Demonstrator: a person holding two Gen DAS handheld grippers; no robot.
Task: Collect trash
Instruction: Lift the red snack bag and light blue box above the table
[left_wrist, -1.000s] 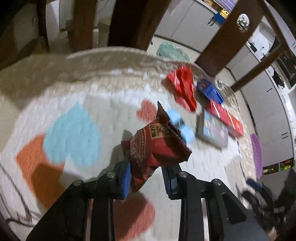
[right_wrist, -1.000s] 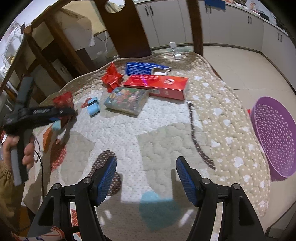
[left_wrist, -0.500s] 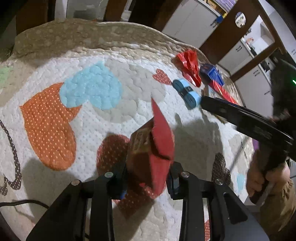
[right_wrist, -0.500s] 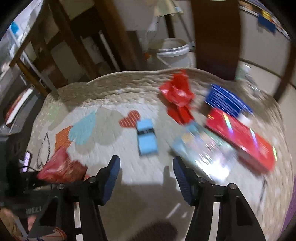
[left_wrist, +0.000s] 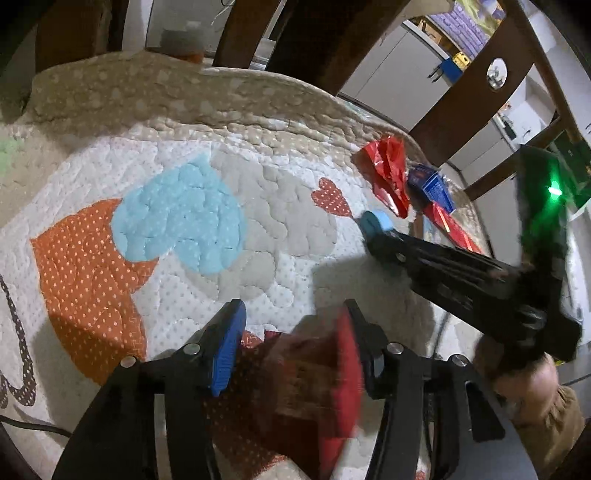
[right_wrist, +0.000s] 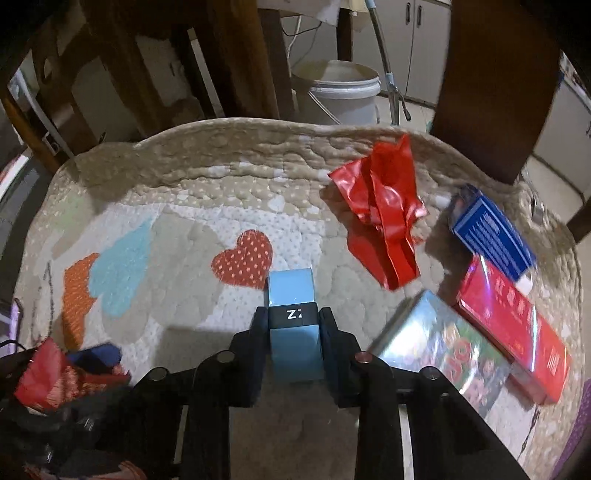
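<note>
My left gripper (left_wrist: 291, 317) is open above the quilted table cover (left_wrist: 184, 122). The dark red snack bag (left_wrist: 314, 384) is blurred below and between its fingers, against the right one, free of the grip. My right gripper (right_wrist: 293, 317) is shut on a light blue box with a black band (right_wrist: 293, 332). In the left wrist view the right gripper (left_wrist: 380, 240) reaches in from the right onto that blue box (left_wrist: 376, 221). In the right wrist view the snack bag (right_wrist: 55, 373) shows at lower left by the left gripper.
A crumpled red wrapper (right_wrist: 384, 221), a blue carton (right_wrist: 491, 232), a long red box (right_wrist: 513, 325) and a shiny picture box (right_wrist: 447, 347) lie at the right. A white bucket (right_wrist: 343, 92) and wooden chair legs (right_wrist: 251, 55) stand behind.
My left gripper has opened and the snack bag has slipped down out of its grip. My right gripper moved forward and closed on the light blue box.
</note>
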